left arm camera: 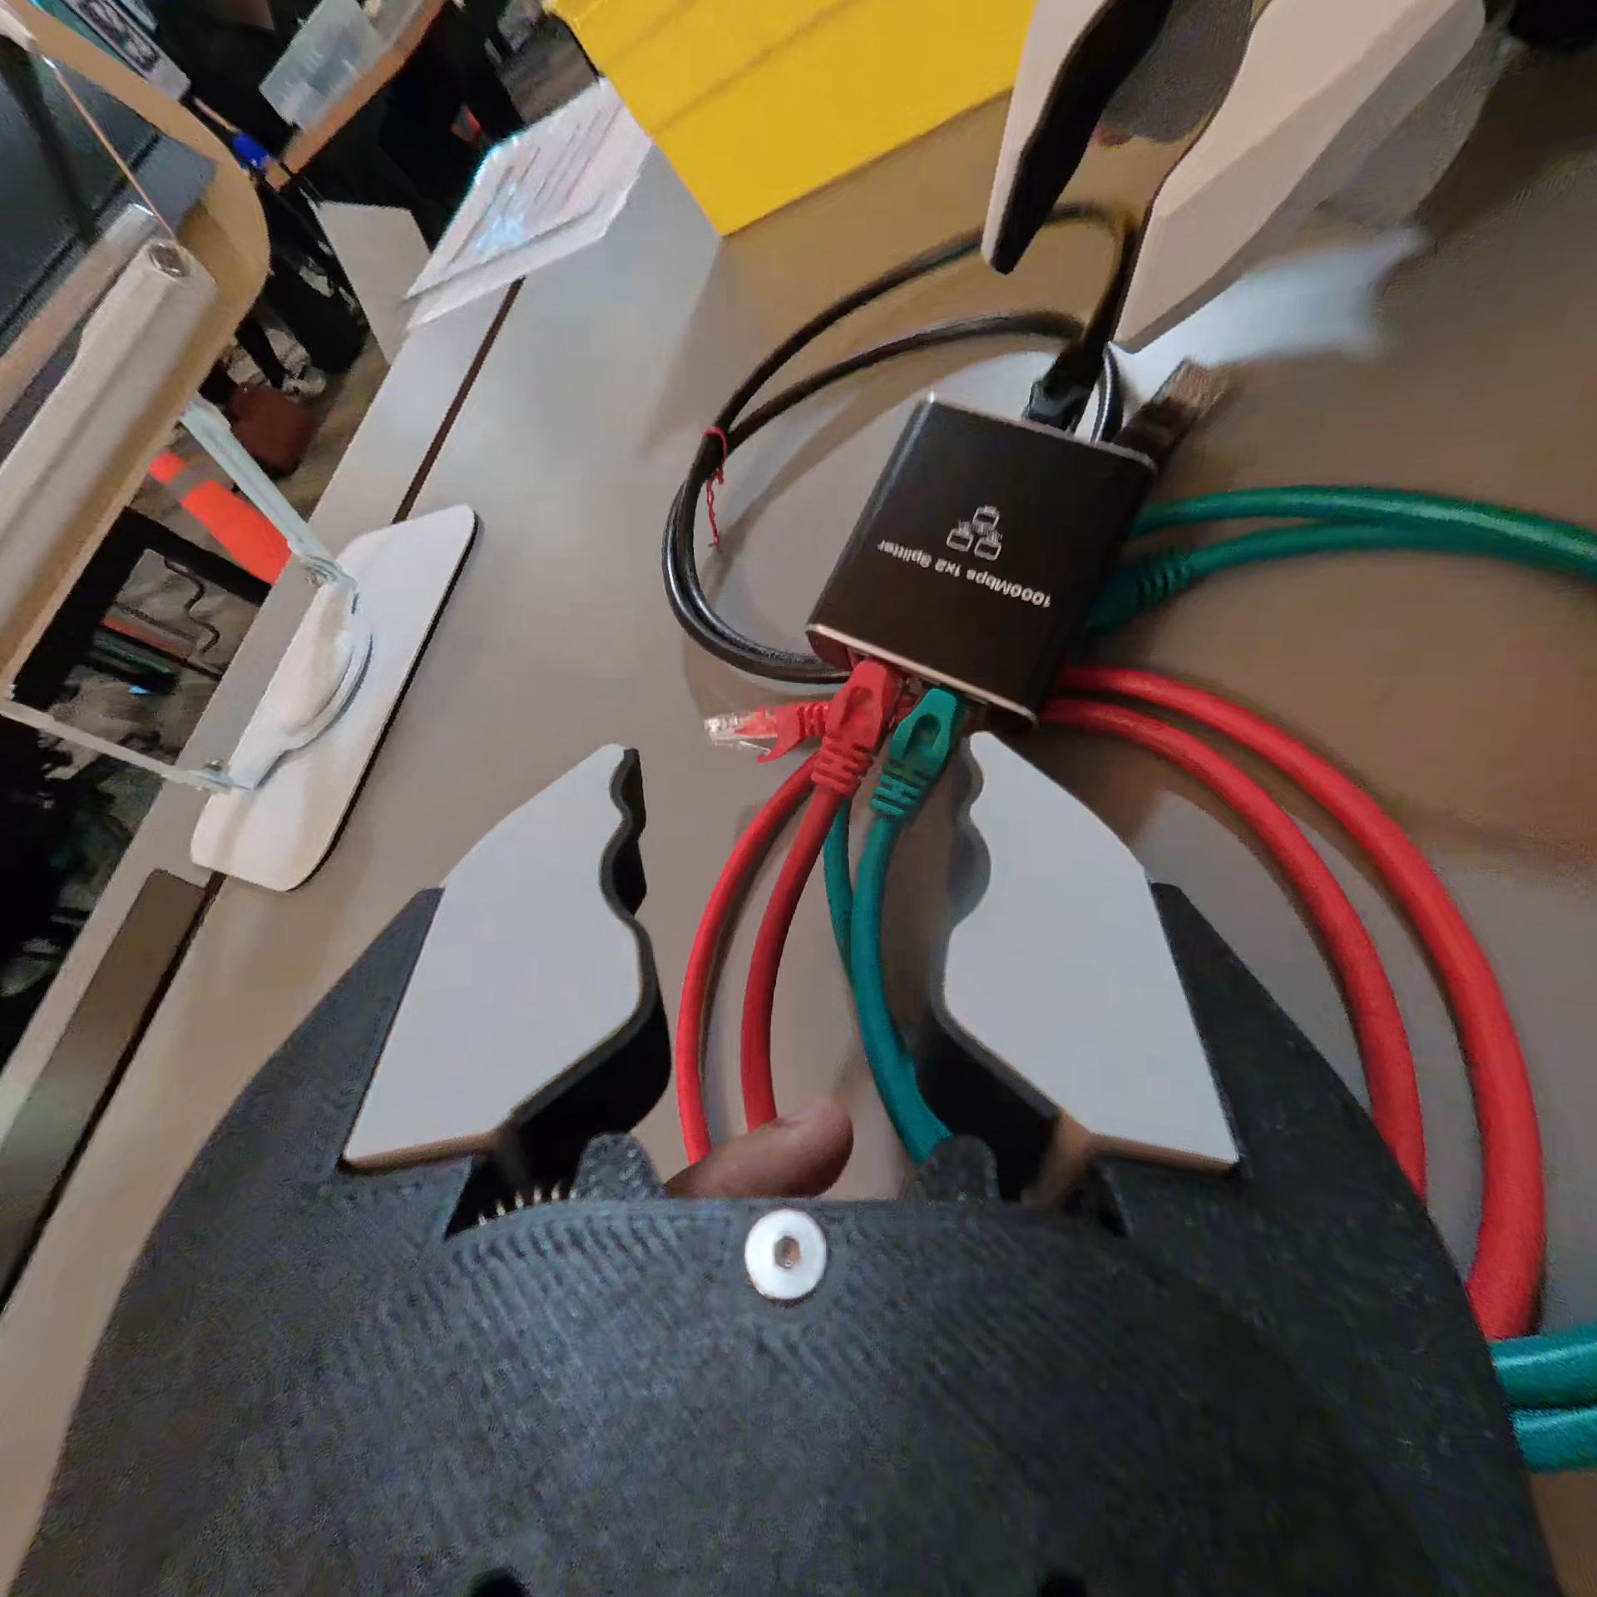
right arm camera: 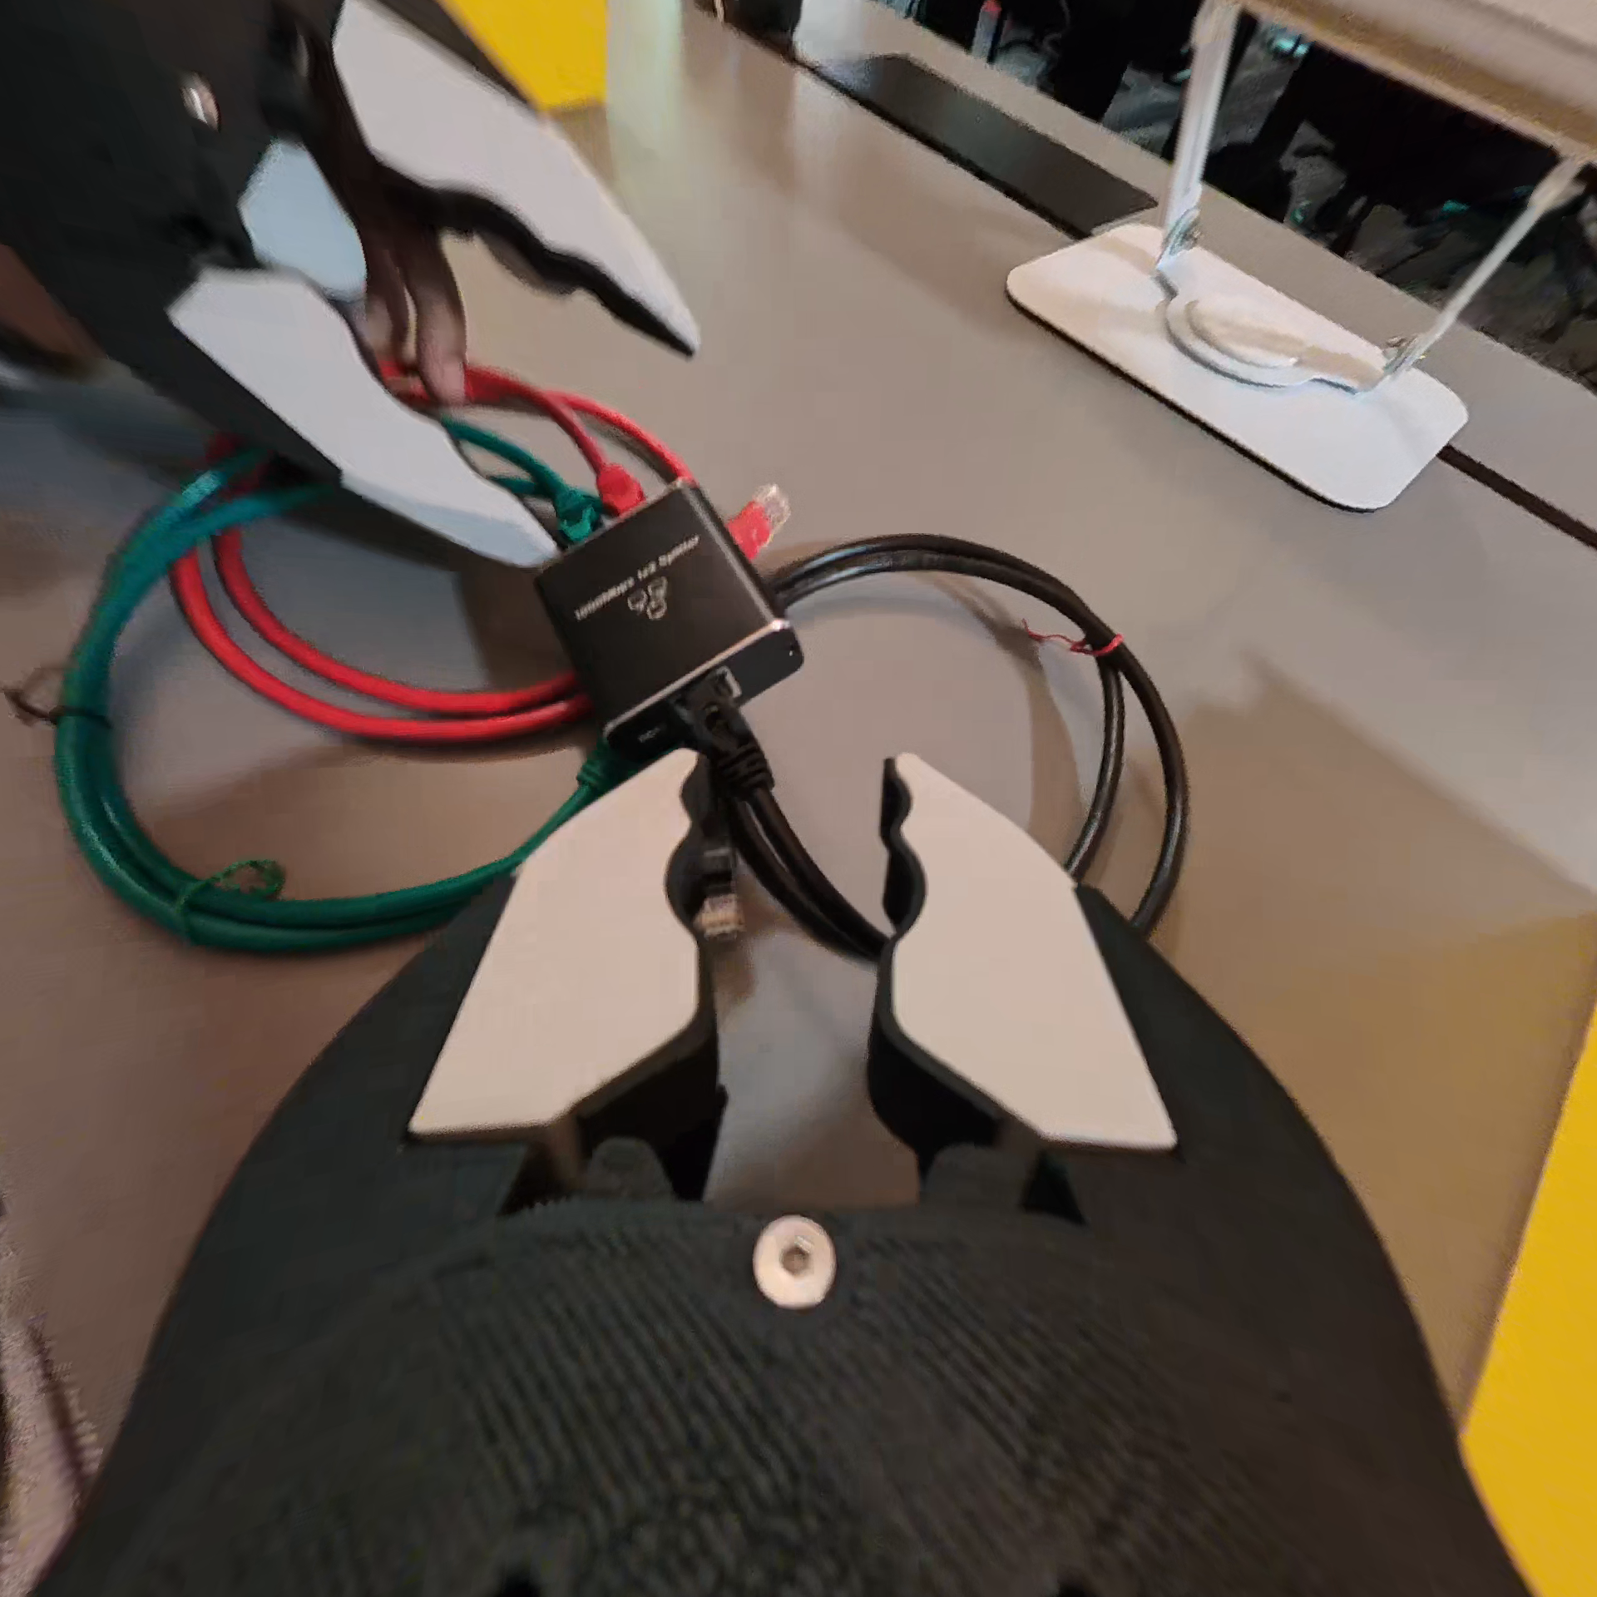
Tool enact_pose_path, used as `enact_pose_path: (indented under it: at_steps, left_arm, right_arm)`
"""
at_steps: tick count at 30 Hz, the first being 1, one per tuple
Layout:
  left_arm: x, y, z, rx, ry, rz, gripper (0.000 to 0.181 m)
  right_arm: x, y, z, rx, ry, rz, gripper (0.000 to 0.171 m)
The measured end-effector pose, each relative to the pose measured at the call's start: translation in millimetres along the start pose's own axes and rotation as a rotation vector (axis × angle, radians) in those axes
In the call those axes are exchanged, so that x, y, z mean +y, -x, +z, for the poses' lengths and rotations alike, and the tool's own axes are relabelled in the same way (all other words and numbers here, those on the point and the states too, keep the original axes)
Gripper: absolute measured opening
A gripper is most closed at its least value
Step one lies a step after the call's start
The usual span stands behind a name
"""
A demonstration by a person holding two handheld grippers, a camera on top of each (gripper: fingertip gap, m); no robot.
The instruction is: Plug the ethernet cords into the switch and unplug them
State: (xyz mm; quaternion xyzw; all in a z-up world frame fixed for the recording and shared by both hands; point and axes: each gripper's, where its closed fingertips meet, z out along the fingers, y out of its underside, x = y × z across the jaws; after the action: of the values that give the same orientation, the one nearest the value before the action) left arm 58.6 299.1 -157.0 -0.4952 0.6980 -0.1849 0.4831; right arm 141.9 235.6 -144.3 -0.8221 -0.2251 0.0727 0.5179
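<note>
Grey-beige surface w/ clear-legged stand on white base to one side, yellow box at far end.

Left wrist view, near to far: left claw spread wide, nothing gripped; red cord and green cord running up between its fingers, a fingertip showing at the claw's root. Just past the tips, red plug and green plug seated side by side in switch, a small black box lying flat. Loose red plug beside them, unplugged. Beyond, right claw over the black cord end.

Handling, as judged: switch light, smooth metal-looking shell, prob. slides if a plug gets pulled w/o bracing. Cords rubbery, springy, coiled; poor hold there. Best grip on the ribbed boot right behind each plug; clip tabs small, brittle-looking, so squeeze straight, no twisting.

Right wrist view adds: right claw partly open, empty, straddling black plug seated in the switch's opposite face, plus a second, loose black plug lying between the fingers. Green coil w/ tie also seen whole only here. Left view alone shows the red/green port face squarely.
</note>
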Motion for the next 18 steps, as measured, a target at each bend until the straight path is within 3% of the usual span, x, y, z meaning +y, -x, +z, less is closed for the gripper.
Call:
enact_pose_path:
  at_steps: [1, 7, 14, 18]
  left_arm:
    - [-3, 0, -1, 0.009, -0.03, -0.02, 0.069]
    - [-12, 5, -7, 0.046, -0.121, -0.143, 0.061]
    - [-12, 12, -8, 0.019, -0.133, -0.176, 0.055]
    - [-12, 14, -7, -0.009, -0.125, -0.172, 0.05]
  right_arm:
    - [-4, -2, -3, -0.014, -0.032, 0.053, 0.042]
    - [0, 2, -4, -0.107, -0.029, 0.247, 0.069]
    - [16, 20, 10, -0.079, 0.115, 0.109, 0.095]
    - [22, 39, 24, -0.09, 0.205, 0.133, 0.13]
